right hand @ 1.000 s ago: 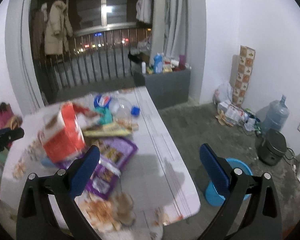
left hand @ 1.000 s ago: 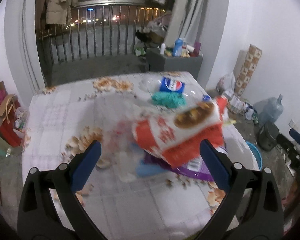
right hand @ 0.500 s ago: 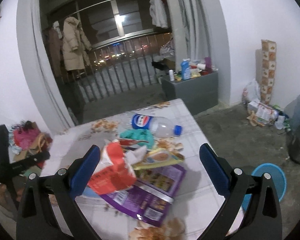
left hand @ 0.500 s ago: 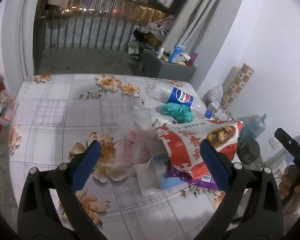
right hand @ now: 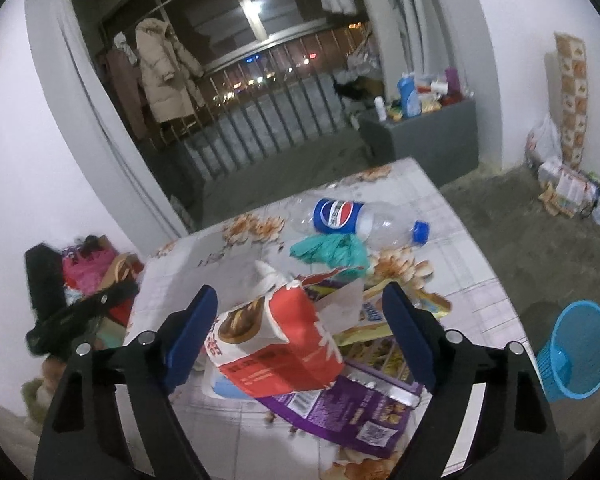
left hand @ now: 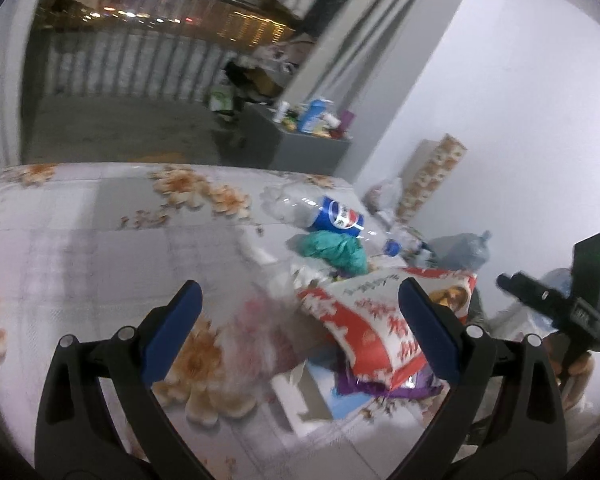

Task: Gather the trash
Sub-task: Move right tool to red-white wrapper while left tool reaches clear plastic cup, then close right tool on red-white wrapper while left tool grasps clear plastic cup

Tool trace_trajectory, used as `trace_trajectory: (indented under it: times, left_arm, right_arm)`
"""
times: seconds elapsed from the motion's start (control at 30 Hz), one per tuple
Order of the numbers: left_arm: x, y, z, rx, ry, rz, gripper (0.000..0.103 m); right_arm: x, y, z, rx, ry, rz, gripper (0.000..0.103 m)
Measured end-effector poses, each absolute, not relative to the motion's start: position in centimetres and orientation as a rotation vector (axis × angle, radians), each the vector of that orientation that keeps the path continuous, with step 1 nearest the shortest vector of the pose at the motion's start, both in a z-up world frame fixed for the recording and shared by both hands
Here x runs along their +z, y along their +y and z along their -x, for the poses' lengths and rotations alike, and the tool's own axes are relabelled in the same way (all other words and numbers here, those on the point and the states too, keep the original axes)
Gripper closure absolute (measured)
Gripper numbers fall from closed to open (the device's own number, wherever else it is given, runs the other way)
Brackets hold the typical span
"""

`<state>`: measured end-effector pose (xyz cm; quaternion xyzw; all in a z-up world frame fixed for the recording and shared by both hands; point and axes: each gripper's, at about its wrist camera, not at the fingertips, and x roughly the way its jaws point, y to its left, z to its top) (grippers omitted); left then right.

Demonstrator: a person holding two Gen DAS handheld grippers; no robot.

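Observation:
A pile of trash lies on the flowered tablecloth [right hand: 440, 216]. On top sits a red and white snack bag [right hand: 284, 344] [left hand: 364, 316], over a purple bag [right hand: 340, 408] and a yellow wrapper [right hand: 364, 334]. Behind them lie a teal crumpled bag [right hand: 332, 250] and an empty Pepsi bottle [right hand: 360, 218] [left hand: 332, 212]. My right gripper [right hand: 298, 294] hovers over the red and white bag with its jaws closing; the bag sits between the pads, untouched by them. My left gripper [left hand: 298, 292] is open above the tablecloth, left of the pile, and holds nothing.
A blue mesh waste basket [right hand: 576, 352] stands on the floor right of the table. A grey cabinet [right hand: 424, 136] with bottles is behind the table, by the balcony railing. Bags and a water jug [left hand: 464, 244] clutter the floor by the wall.
My right gripper swung left from the table's edge to over the pile, and the red and white bag now lies between its narrower jaws. The left view shifted right, towards the pile.

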<state>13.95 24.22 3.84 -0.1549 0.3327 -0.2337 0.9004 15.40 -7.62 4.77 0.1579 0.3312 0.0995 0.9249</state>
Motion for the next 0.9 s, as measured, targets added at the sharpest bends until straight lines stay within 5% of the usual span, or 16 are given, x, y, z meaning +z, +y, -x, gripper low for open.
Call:
trace_trajectory:
  times: [0.17, 0.23, 0.43, 0.9]
  left_arm:
    - [2.5, 22.9, -19.1, -0.610, 0.723, 0.256, 0.022]
    - [1.3, 22.1, -21.0, -0.624, 0.778, 0.220, 0.037]
    - [-2.7, 20.3, -22.9, -0.653, 0.908, 0.102, 0.061]
    - [-3.1, 19.1, -19.6, -0.642, 0.887, -0.032, 0.098]
  right_arm:
    - [3.8, -7.6, -17.0, 0.229, 0.751, -0.385, 0.030]
    - [3.3, -7.7, -17.6, 0.239, 0.781, -0.416, 0.032]
    - [2.3, -7.1, -19.0, 0.268, 0.833, -0.434, 0.043]
    - [1.7, -6.6, -19.8, 0.369, 0.886, -0.456, 0.063]
